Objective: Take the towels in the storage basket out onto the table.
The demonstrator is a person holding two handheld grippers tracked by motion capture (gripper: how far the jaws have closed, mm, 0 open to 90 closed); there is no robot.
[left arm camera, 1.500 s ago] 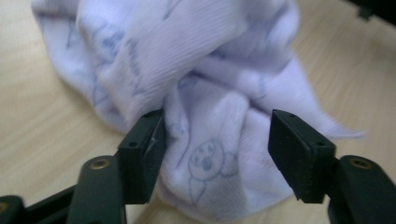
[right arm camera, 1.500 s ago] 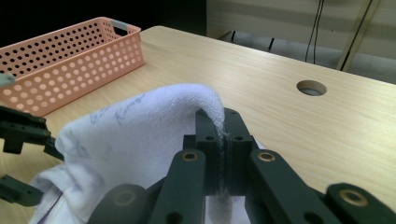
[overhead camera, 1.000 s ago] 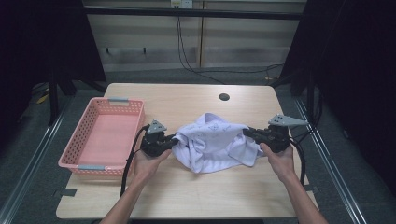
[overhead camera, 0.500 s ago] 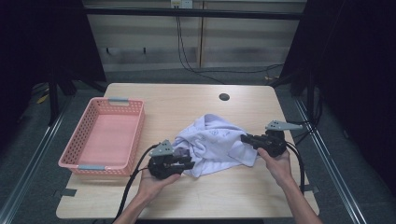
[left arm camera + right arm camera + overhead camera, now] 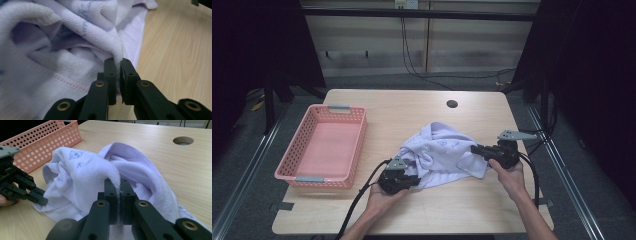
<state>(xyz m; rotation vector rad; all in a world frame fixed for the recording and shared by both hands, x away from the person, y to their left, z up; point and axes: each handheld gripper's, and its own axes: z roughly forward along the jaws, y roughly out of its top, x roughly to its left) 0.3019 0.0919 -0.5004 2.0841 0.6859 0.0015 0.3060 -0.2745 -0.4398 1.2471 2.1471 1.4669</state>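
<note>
A pale lilac towel (image 5: 439,150) with faint blue drawings lies crumpled at the middle of the wooden table (image 5: 412,107). My left gripper (image 5: 414,181) is at the towel's near-left corner. Its jaws have just been closing and now pinch a fold of the towel (image 5: 62,50), as the left gripper view (image 5: 118,62) shows. My right gripper (image 5: 474,149) is shut on the towel's right edge, and a thin strip of cloth (image 5: 82,170) is caught between its pads (image 5: 117,182). The left gripper (image 5: 41,200) also appears at the left of the right gripper view.
A pink perforated basket (image 5: 357,145) stands on the left part of the table and holds nothing; its wall (image 5: 45,137) runs behind the towel. A round cable hole (image 5: 452,104) sits near the table's far edge. Black cables trail from both grippers toward the near edge.
My left hand has moved down and toward the near edge, from the towel's left side to its near-left corner. The towel has bunched up more. The right hand has stayed put.
</note>
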